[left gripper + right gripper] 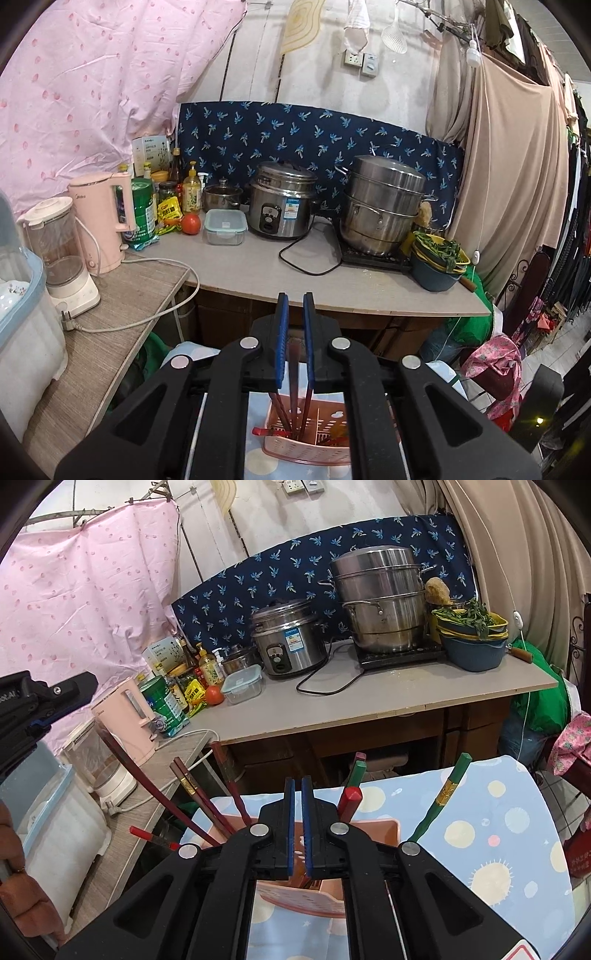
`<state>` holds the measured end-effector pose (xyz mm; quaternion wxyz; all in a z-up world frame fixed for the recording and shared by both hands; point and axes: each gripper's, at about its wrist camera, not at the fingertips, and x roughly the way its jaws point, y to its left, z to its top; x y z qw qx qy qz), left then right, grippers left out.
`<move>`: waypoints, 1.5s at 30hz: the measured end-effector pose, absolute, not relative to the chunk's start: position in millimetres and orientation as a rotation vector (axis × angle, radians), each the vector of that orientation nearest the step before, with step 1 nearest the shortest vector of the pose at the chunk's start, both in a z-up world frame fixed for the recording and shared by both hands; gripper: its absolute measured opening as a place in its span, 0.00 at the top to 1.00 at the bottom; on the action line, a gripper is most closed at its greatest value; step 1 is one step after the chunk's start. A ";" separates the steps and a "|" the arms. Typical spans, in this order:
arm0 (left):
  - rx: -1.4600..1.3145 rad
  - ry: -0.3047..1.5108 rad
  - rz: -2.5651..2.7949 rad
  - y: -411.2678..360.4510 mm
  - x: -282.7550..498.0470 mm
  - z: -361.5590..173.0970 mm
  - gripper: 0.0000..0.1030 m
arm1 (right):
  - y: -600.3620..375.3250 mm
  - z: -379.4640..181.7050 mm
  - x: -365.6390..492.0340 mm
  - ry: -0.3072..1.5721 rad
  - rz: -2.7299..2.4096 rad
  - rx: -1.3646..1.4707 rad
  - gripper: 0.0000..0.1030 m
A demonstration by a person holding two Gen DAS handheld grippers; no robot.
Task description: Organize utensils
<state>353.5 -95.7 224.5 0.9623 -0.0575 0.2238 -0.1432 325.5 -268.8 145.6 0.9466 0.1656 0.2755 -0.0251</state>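
A pink perforated utensil holder (306, 443) stands on a blue dotted cloth, below my left gripper (295, 299). The left jaws are closed on a dark red chopstick (293, 369) that hangs down into the holder among other red chopsticks. In the right wrist view the holder (384, 830) sits just behind my right gripper (298, 781), whose jaws are nearly together with nothing between them. Several red chopsticks (195, 794) lean out on the holder's left; green chopsticks (439, 797) and a red one (351, 797) stand on its right. The left gripper (40, 701) shows at the left edge.
A grey counter (258, 258) holds a rice cooker (280, 206), a stacked steel steamer (384, 206), a clear lidded box (225, 226), a tomato, bottles, a pink kettle (103, 218) and a bowl of greens (439, 258). A blender (62, 254) and cord sit on the side shelf.
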 end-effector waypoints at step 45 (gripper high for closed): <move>-0.016 0.570 -0.319 -88.9 274.9 184.2 0.64 | -241.5 140.2 232.8 0.595 -0.045 0.309 0.71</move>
